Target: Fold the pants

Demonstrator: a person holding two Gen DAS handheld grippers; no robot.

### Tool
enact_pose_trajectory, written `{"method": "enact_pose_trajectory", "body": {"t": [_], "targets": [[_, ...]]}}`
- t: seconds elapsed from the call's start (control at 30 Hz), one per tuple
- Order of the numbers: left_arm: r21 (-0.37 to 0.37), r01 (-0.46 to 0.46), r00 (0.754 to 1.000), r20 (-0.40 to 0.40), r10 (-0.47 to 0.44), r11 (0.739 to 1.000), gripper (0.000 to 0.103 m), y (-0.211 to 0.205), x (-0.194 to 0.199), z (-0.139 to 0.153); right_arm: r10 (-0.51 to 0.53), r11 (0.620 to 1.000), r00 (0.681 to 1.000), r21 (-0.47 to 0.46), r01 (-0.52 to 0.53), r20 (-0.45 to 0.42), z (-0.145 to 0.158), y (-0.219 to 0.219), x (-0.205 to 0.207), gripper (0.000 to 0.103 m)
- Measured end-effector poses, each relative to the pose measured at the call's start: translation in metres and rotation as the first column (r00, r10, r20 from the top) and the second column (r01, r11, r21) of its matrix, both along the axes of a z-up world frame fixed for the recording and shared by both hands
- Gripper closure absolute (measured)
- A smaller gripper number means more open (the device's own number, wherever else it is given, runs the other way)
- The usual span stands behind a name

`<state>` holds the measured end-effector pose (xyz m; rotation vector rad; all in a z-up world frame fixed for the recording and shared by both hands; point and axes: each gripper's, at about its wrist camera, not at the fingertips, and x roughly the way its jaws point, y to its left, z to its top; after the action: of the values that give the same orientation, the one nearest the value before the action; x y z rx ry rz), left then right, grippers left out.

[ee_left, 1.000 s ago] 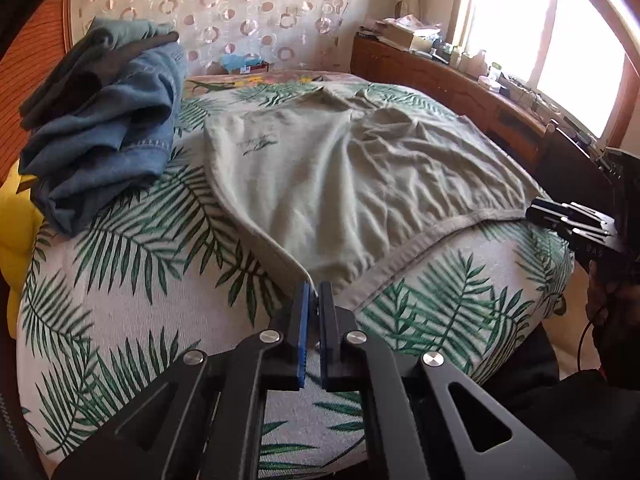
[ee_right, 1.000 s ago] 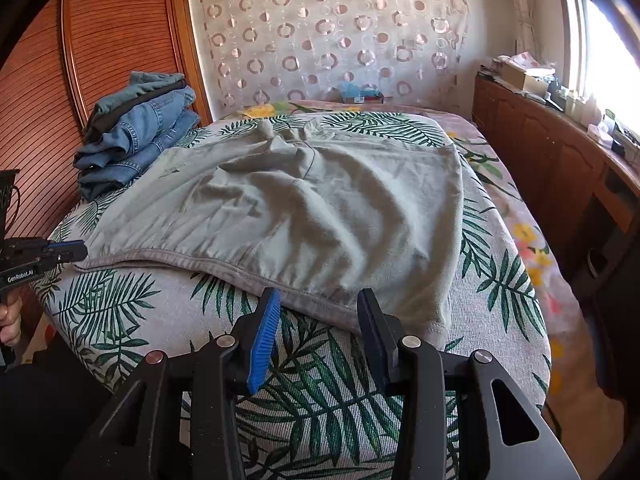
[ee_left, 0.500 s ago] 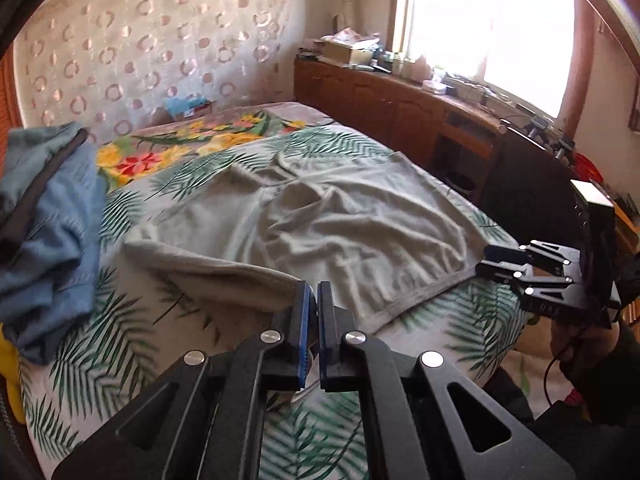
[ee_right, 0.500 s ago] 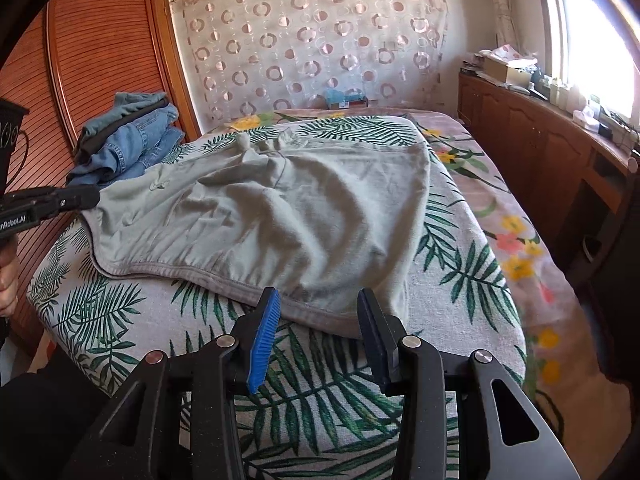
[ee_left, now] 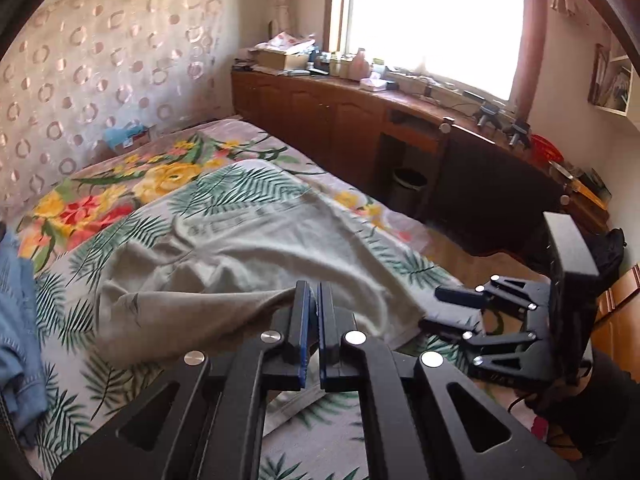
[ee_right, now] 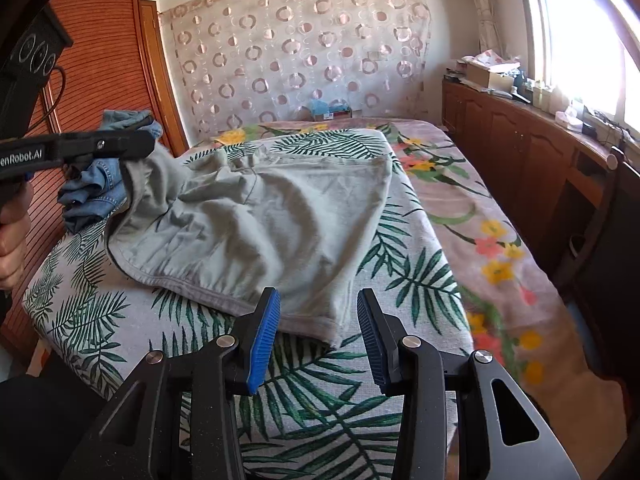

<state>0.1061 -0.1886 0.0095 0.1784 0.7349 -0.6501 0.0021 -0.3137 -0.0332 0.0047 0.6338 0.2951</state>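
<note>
The left gripper (ee_left: 314, 296) is pinched tight on one corner of the grey-green pants (ee_right: 256, 216), holding that corner lifted off the leaf-print bed cover (ee_right: 400, 280) while the rest lies spread on it. The right gripper (ee_right: 316, 320) hangs with its 2 blue-padded jaws spread, just over the near hem (whether it touches the cloth cannot be told), gripping nothing. A heap of jeans (ee_right: 96, 188) sits by the wooden wardrobe (ee_right: 104, 64).

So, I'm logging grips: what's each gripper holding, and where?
Left gripper pinches the grey pants at a lifted waistband-end corner; right gripper is open, holding nothing.
</note>
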Motion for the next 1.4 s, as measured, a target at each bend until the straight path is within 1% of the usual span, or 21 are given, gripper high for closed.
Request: {"method": "enact_pose_trajectory", "body": {"t": [0.17, 0.23, 0.3, 0.33, 0.37, 0.43, 0.53, 0.57, 0.6, 0.63, 0.67, 0.73, 0.83, 1.17, 1.23, 1.3, 1.4], "targets": [[-0.001, 0.039, 0.999, -0.002, -0.039, 0.999, 0.099, -0.022, -0.001, 0.006, -0.019, 1.000, 1.000, 0.000, 0.019, 0.001, 0.000, -0.003, -0.002, 0.061], [0.004, 0.036, 0.999, -0.005, -0.036, 0.999, 0.099, -0.023, -0.004, 0.004, -0.018, 1.000, 1.000, -0.002, 0.018, 0.005, 0.001, -0.002, -0.004, 0.061], [-0.003, 0.041, 0.999, -0.026, -0.041, 0.999, 0.098, -0.019, -0.002, 0.001, -0.017, 1.000, 1.000, -0.005, 0.017, 0.009, 0.002, 0.002, -0.004, 0.061], [-0.003, 0.042, 0.998, -0.036, -0.042, 0.999, 0.092, -0.021, -0.001, 0.000, -0.016, 1.000, 1.000, -0.006, 0.017, 0.010, 0.002, 0.003, -0.004, 0.061], [-0.002, 0.038, 0.998, -0.041, -0.038, 0.999, 0.090, -0.017, 0.000, 0.000, -0.016, 1.000, 1.000, -0.007, 0.016, 0.012, 0.002, 0.005, -0.004, 0.061], [0.002, 0.019, 0.999, -0.033, -0.019, 1.000, 0.079, -0.011, 0.000, 0.001, -0.015, 1.000, 1.000, -0.005, 0.015, 0.015, 0.002, 0.008, -0.004, 0.061], [-0.004, -0.004, 1.000, -0.013, 0.004, 1.000, 0.075, 0.000, -0.002, 0.005, -0.009, 1.000, 1.000, -0.003, 0.009, 0.015, 0.001, 0.015, -0.002, 0.061], [-0.004, -0.013, 1.000, -0.008, 0.013, 1.000, 0.071, 0.004, -0.002, 0.005, -0.005, 1.000, 1.000, -0.003, 0.005, 0.013, 0.000, 0.018, -0.001, 0.061], [-0.007, -0.026, 1.000, 0.000, 0.026, 1.000, 0.055, 0.009, -0.003, 0.005, 0.000, 1.000, 1.000, -0.001, 0.000, 0.011, -0.001, 0.018, 0.002, 0.061], [-0.012, -0.041, 0.999, 0.007, 0.041, 0.999, 0.048, 0.015, -0.004, 0.005, 0.006, 1.000, 1.000, -0.001, -0.006, 0.009, -0.002, 0.022, 0.003, 0.061], [-0.013, -0.060, 0.998, 0.011, 0.060, 0.998, 0.044, 0.020, -0.003, 0.002, 0.012, 1.000, 1.000, 0.000, -0.012, 0.008, -0.003, 0.024, 0.006, 0.061], [-0.009, -0.088, 0.996, 0.013, 0.089, 0.996, 0.024, 0.029, -0.001, -0.002, 0.025, 1.000, 1.000, 0.002, -0.025, 0.004, -0.004, 0.027, 0.010, 0.061], [0.008, -0.135, 0.991, 0.018, 0.134, 0.991, 0.024, 0.042, 0.001, -0.013, 0.051, 0.999, 0.999, 0.008, -0.051, -0.002, -0.006, 0.032, 0.014, 0.061], [0.048, -0.179, 0.983, -0.041, 0.181, 0.983, 0.024, 0.067, -0.002, -0.053, 0.139, 0.990, 0.989, 0.018, -0.139, -0.047, -0.018, 0.043, 0.027, 0.062], [0.044, -0.183, 0.981, -0.056, 0.185, 0.982, 0.024, 0.072, -0.003, -0.059, 0.149, 0.989, 0.987, 0.004, -0.149, -0.058, -0.020, 0.045, 0.031, 0.070], [0.042, -0.187, 0.980, -0.066, 0.190, 0.981, 0.024, 0.074, -0.004, -0.063, 0.151, 0.988, 0.986, -0.009, -0.152, -0.065, -0.021, 0.045, 0.034, 0.072], [0.044, -0.189, 0.979, -0.073, 0.191, 0.981, 0.024, 0.075, -0.006, -0.068, 0.143, 0.989, 0.987, -0.022, -0.145, -0.071, -0.022, 0.043, 0.040, 0.080]]}}
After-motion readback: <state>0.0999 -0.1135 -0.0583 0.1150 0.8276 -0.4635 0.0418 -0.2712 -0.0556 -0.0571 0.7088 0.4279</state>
